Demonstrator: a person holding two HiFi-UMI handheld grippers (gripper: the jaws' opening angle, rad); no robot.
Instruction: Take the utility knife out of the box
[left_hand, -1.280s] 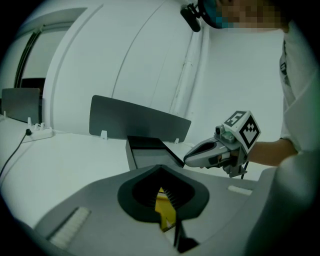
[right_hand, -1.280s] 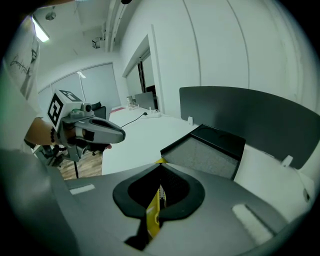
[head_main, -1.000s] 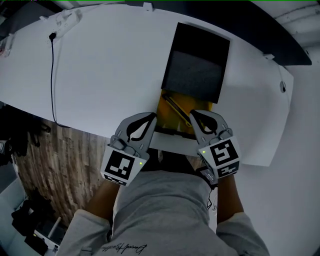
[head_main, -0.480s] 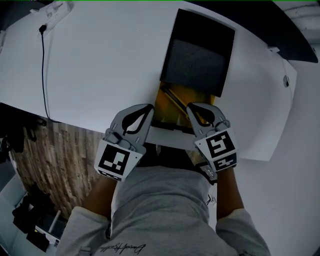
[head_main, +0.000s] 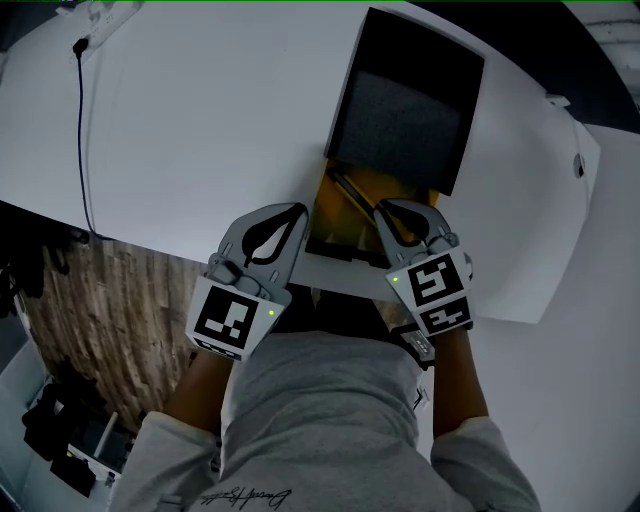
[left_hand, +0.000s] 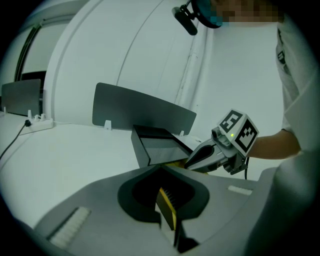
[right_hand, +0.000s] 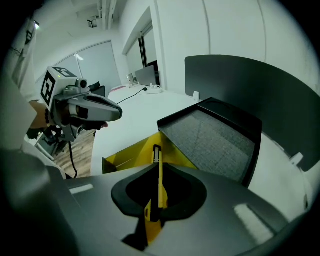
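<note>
A box with a black lid (head_main: 405, 105) folded back and a yellow inside (head_main: 335, 215) sits at the white table's near edge. The utility knife (head_main: 350, 195), yellow and black, lies slantwise in it. My left gripper (head_main: 298, 212) is at the box's left front corner, and in the left gripper view its jaws (left_hand: 175, 234) are shut on the box's yellow-and-black wall (left_hand: 166, 207). My right gripper (head_main: 382, 207) points steeply down over the box's right side. Its jaws (right_hand: 151, 227) have just been opening and stand a narrow way apart. The knife (right_hand: 158, 175) lies lengthwise in the gap, not pressed.
The white table (head_main: 200, 130) carries a black cable (head_main: 82, 130) on the far left. Wooden floor (head_main: 110, 320) shows below the table's edge. A grey partition (left_hand: 145, 110) stands behind the box. The person's torso fills the foreground.
Both grippers have sunk a little toward the box. The right one has come down further over the knife. The box has not shifted on the table.
</note>
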